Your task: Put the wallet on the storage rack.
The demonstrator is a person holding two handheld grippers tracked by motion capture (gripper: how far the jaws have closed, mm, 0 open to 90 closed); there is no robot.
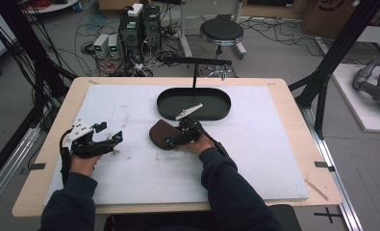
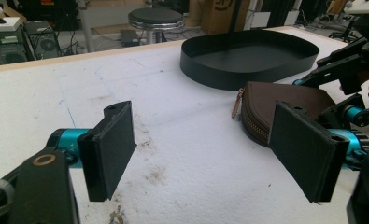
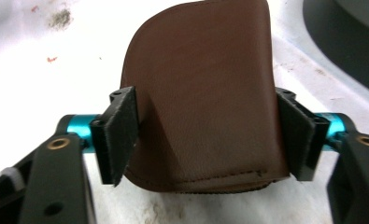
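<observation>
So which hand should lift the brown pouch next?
The right one, probably. The right gripper already has its fingers on either side of the brown pouch, pressing its edges. The left gripper is open over bare white board, off to the pouch's side.

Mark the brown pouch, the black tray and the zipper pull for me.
brown pouch (image 3: 205,93), right gripper view, on its leather face.
black tray (image 1: 164,108), high view, on its left wall.
zipper pull (image 2: 237,103), left gripper view, on the metal tab.
</observation>
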